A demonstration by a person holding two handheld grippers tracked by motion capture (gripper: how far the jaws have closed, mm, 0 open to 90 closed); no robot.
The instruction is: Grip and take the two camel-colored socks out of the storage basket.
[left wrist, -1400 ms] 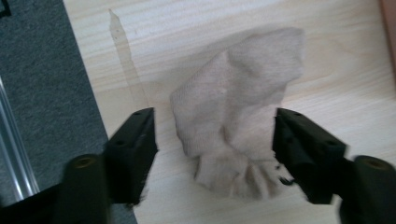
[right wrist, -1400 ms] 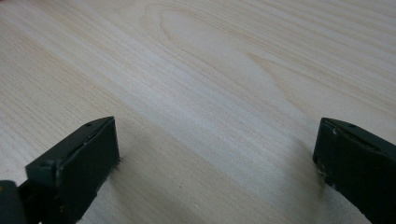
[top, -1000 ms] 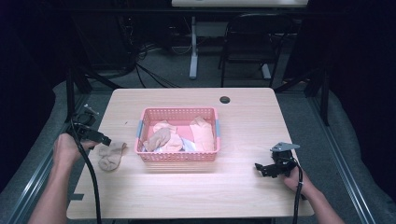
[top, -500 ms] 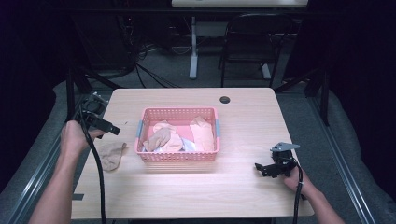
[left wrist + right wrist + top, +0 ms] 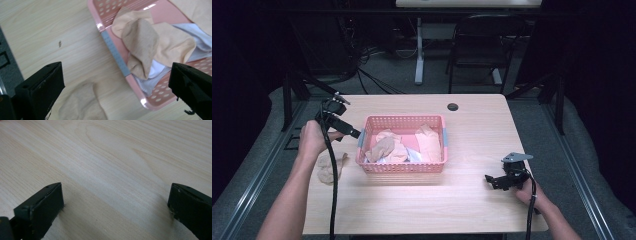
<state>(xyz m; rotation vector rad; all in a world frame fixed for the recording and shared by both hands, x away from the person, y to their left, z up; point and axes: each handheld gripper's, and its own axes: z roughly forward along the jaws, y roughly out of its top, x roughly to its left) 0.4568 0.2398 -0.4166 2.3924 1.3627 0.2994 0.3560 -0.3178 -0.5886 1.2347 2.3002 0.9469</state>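
On the left side of the table (image 5: 412,210), seen from the high view, a tan sock (image 5: 330,165) lies flat on the wood, just outside the pink basket (image 5: 364,141) and not touching it. Left forearm comes in from the bottom edge and passes over the near end of that sock. Left hand (image 5: 312,138) sits above and behind the sock, holding the left gripper (image 5: 357,134), which is raised off the table and points toward the basket's left wall. Its cable hangs down along the forearm.

Left gripper view: jaws stand wide apart, nothing between them. Between the jaws, the same tan sock (image 5: 83,105) shows low on bare wood, and the basket's left rim with a grey strip (image 5: 115,53) runs diagonally. Inside the basket, a darker tan sock (image 5: 140,41) lies on top of a lighter peach one (image 5: 175,43), with white cloth (image 5: 200,37) underneath and to the side.

Centre of the table, high view: basket holds the heap of tan and peach socks with white and a bit of blue showing at the front. Behind it, a small round black hole cover (image 5: 453,106) near the far edge.

Right side: right hand (image 5: 528,192) rests near the table's front corner, holding the right gripper (image 5: 490,180) low over the wood, well apart from the basket. Right gripper view: jaws wide apart, bare wood grain between them, gripping nothing.
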